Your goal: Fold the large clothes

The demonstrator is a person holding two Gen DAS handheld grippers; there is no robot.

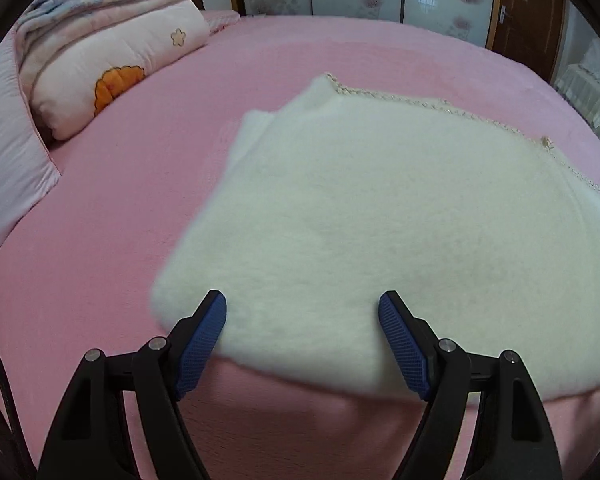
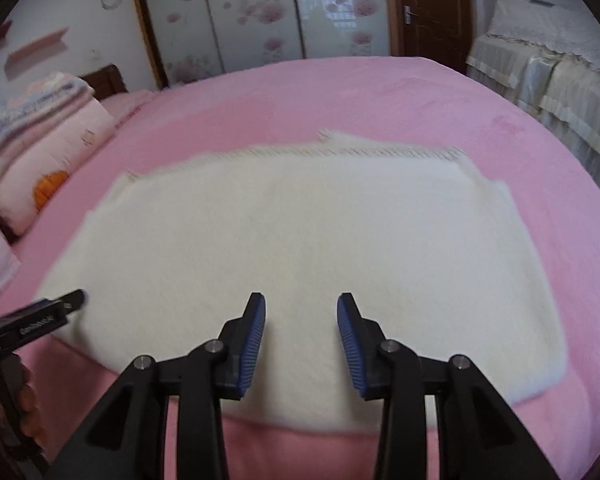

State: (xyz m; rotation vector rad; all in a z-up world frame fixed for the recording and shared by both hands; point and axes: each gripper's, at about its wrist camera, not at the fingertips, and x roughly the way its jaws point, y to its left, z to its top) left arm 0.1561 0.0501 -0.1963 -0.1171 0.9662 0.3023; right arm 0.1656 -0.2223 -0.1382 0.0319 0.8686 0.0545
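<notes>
A white fluffy garment [image 1: 380, 224] lies folded flat on the pink bed [image 1: 140, 208], with a beaded trim along its far edge. My left gripper [image 1: 302, 308] is open and empty above its near left corner. In the right wrist view the same garment [image 2: 292, 240] spreads wide, and my right gripper [image 2: 302, 308] is open and empty above its near edge. The left gripper [image 2: 66, 304] shows at the far left of that view, by the garment's left corner.
Folded quilts and a pillow [image 1: 112, 52] are stacked at the head of the bed on the left. A wardrobe with flowered sliding doors [image 2: 260, 12] and a brown door [image 2: 432, 8] stand behind. A covered sofa [image 2: 560, 80] is on the right.
</notes>
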